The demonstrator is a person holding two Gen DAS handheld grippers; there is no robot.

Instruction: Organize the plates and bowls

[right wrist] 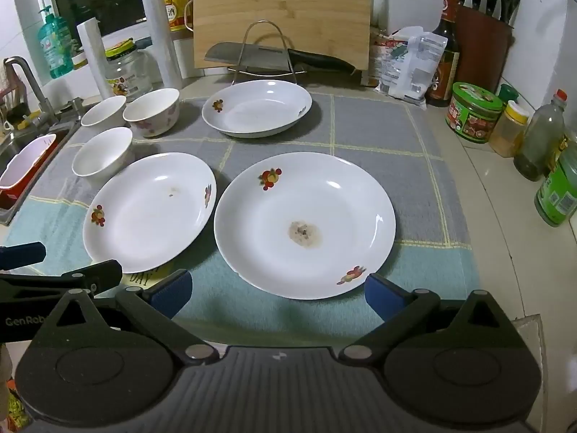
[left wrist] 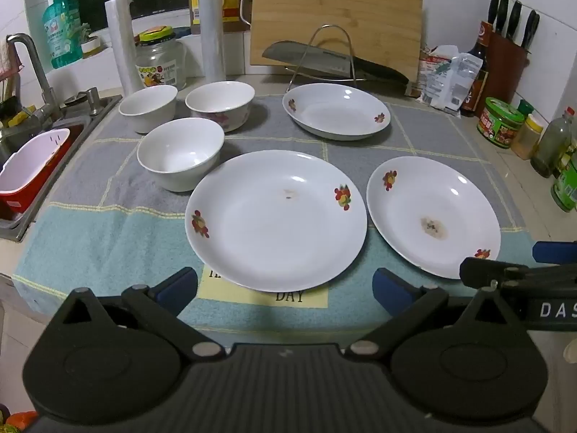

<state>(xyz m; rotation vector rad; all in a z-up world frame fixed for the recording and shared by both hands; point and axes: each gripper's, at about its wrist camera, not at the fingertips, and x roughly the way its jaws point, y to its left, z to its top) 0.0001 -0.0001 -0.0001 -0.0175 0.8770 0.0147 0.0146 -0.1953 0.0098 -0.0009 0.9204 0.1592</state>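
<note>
My left gripper point(left wrist: 285, 288) hangs released before the left plate point(left wrist: 276, 220); my right gripper point(right wrist: 277, 290), likewise spread, faces the stained plate point(right wrist: 304, 225). Both plates lie flat on the mat point(right wrist: 414, 166).

Quick count of what's on the counter: three plates, one near left point(left wrist: 276, 218), one near right point(left wrist: 432, 216), one at the back point(left wrist: 336, 111). Three bowls too, clustered on the left: front point(left wrist: 180, 153), back left point(left wrist: 148, 107), back right point(left wrist: 220, 104). One cutting board point(left wrist: 335, 18), one cleaver point(left wrist: 335, 63) on one wire rack point(left wrist: 330, 54). One knife block point(left wrist: 505, 61); four handles show in the left view. One soap bottle point(left wrist: 61, 32), one glass jar point(left wrist: 160, 59), and two white rolls point(left wrist: 122, 43) point(left wrist: 210, 21).
</note>
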